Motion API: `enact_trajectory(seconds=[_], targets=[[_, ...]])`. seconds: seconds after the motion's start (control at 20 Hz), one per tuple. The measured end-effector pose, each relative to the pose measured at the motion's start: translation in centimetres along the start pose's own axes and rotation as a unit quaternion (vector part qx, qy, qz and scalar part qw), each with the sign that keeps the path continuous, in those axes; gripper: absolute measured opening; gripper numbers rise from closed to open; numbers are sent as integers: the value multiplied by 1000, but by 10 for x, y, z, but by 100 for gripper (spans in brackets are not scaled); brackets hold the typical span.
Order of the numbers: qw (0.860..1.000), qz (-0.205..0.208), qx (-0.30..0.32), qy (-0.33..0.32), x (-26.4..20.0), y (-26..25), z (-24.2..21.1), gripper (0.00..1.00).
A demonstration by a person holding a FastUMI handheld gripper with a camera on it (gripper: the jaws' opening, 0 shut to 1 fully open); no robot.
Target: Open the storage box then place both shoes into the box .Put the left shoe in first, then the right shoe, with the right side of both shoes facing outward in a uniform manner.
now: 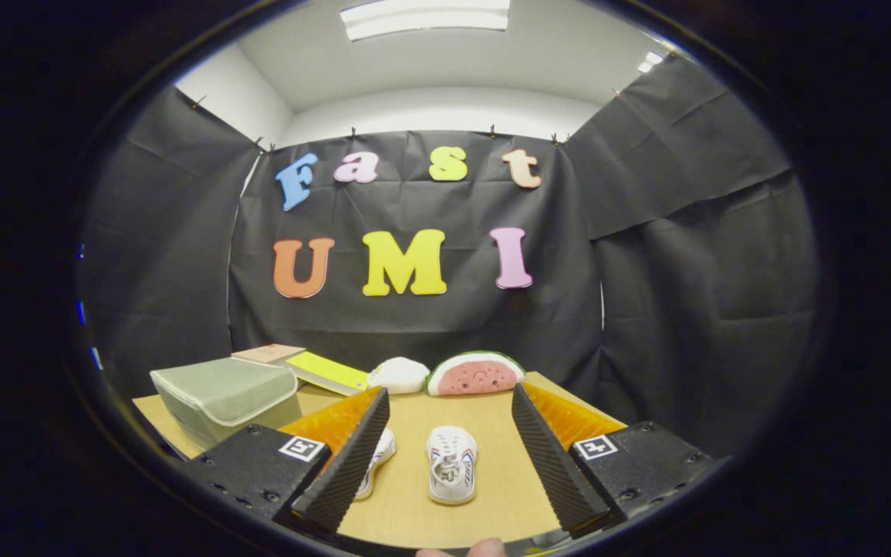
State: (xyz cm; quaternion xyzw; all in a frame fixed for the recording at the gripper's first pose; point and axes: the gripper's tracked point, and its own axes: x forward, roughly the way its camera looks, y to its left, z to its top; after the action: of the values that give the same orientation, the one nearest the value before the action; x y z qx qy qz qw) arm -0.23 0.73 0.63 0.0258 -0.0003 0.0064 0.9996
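Fingers (pixel 445 452) spread wide and gripping nothing above the table (pixel 414 514). One white shoe (pixel 452 464) lies between them, dead ahead at twelve o'clock; the other shoe (pixel 378 458) peeks from behind the left finger. Storage box (pixel 225 396) (lid down) sits at ten o'clock, watermelon slice (pixel 475 374) beyond.

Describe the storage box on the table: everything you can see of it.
The storage box is a grey-green, soft-looking fabric case with pale piping along its edges and rounded corners. Its lid is down, so it looks closed, and nothing rests on top. It sits on the wooden table, beyond and to the left of the open claw, apart from both fingers and from the two white shoes. Behind it lie flat book-like items; whether they touch it cannot be told. Its near lower part is hidden by the claw's left body.
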Motion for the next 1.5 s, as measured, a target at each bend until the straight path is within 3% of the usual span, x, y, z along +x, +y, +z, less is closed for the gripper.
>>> enact_trajectory(seconds=[0.5, 0.75, 0.95, 1.25, 1.5], targets=[[1000, 15, -27, -3, 3, 21, 13, 100], [997, 76, 5, 7, 19, 61, 11, 100], [986, 156, 41, 35, 34, 109, -5, 100], [948, 285, 101, 99, 58, 191, -42, 100], [886, 382, 183, 190, 72, 244, -73, 100]])
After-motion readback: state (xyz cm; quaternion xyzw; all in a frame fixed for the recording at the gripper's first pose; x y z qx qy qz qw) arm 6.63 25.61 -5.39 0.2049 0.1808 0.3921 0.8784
